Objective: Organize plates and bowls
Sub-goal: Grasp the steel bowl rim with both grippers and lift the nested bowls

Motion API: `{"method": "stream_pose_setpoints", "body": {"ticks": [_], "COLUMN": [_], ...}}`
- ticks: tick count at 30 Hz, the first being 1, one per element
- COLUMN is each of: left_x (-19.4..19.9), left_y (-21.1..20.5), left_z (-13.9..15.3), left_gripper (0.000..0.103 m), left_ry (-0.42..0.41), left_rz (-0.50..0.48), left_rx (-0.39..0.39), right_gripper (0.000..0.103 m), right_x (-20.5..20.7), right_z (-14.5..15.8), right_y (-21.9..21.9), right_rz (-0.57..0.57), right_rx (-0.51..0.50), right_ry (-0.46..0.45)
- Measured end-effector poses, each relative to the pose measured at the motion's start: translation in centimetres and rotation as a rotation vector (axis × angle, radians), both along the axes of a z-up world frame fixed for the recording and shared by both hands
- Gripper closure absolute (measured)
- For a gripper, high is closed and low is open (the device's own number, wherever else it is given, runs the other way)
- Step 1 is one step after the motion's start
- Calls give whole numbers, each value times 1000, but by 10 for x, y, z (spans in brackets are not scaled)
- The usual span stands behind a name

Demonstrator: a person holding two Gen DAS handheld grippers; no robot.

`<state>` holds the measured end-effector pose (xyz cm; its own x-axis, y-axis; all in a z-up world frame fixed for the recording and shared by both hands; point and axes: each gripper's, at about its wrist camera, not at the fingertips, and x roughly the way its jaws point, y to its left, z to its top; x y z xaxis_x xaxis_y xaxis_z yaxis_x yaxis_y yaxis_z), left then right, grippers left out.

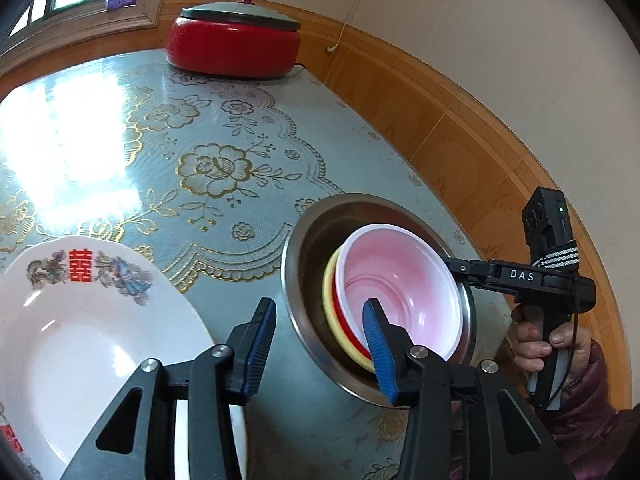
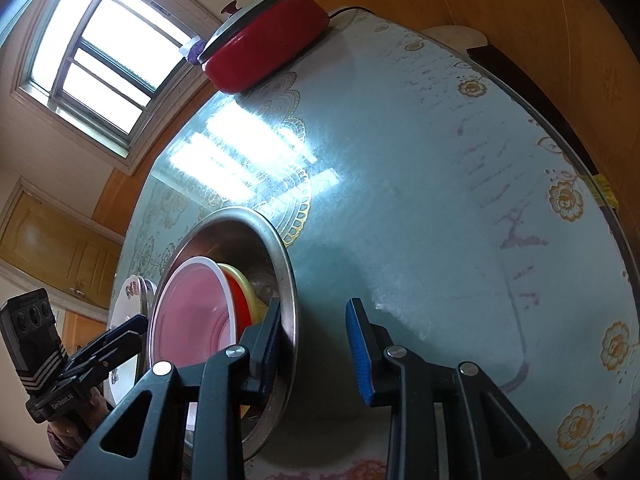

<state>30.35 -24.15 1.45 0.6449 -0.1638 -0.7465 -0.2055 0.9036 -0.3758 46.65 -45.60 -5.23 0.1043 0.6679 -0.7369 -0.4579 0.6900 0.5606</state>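
The tabletop [image 1: 120, 128] was the biggest thing. It was wide and blue-green, with gold flowers on its cover, and window light shone off it. At its far end sat a big red pot [image 1: 234, 50] with a grey lid, close to the wall.

Next came the metal bowl [image 1: 304, 264], shiny and round, resting on the tabletop near the right edge. Smaller bowls were stacked inside it. A yellow bowl [image 1: 329, 300] lay lowest, a red bowl [image 1: 348, 330] sat in that one, and a pink bowl [image 1: 404, 280] with a white rim sat on top.

To the left of the metal bowl lay a white plate [image 1: 92, 344], apart from it. The plate had a red sign and painted birds on its rim.

The left claw [image 1: 320, 344] was spread wide. One blue finger was over the bare tabletop between the plate and the metal bowl. The other blue finger was in front of the stacked bowls. It pinched nothing.

The right claw [image 2: 314, 350] was spread wide too. Its left finger was at the metal bowl's rim [image 2: 290, 292], and its right finger was over bare tabletop. It was not squeezing the rim.
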Motion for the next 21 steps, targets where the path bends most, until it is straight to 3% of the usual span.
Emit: {"method": "stream_pose_setpoints", "body": {"ticks": [7, 10, 16, 21], "left_x": [13, 20, 27, 24], "left_y": [-6, -14, -19, -24], "left_z": [-9, -16, -25, -24], "left_gripper": [68, 76, 82, 82], "left_ry": [86, 107, 116, 101], "left_rz": [5, -33, -28, -19], "left_rx": [114, 128, 106, 106], "right_gripper": [72, 72, 73, 95], "right_x": [2, 2, 2, -5], "right_z": [-1, -2, -3, 6], "right_y": [2, 2, 2, 10], "right_rz": [10, 10, 17, 57], "right_rx": [-14, -13, -8, -17], "right_ry": [-8, -7, -6, -64]}}
